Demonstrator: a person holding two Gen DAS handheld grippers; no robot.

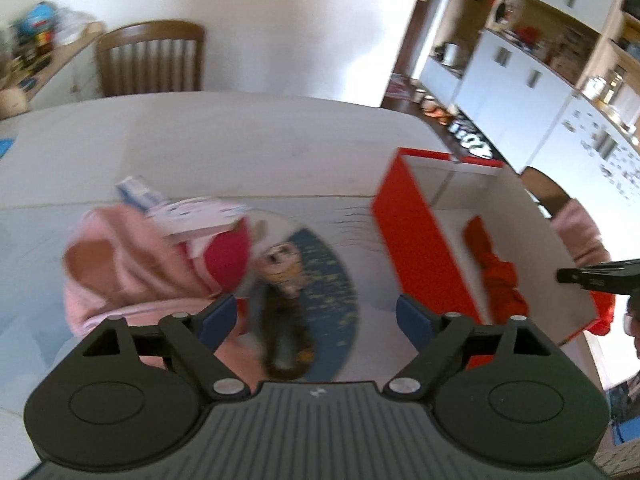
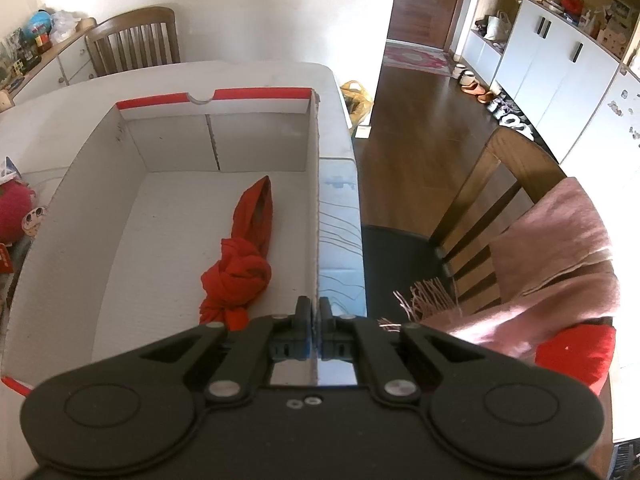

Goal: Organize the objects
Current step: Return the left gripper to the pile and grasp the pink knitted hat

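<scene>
Left gripper [image 1: 316, 316] spread wide above blurred pile beside red box [image 1: 416, 248]; right gripper [image 2: 315, 312] pinched on box's near wall, red cloth [image 2: 240, 264] inside.

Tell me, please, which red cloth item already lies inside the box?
The knotted red cloth, alone on the box floor; the red cushion sits on the chair.

A lived-in home: beyond the jaws, a wooden dining chair [image 2: 134, 42] at the white table [image 2: 260, 74]; right, hallway cupboards [image 2: 556, 72] and shoes [image 2: 474, 88].
</scene>
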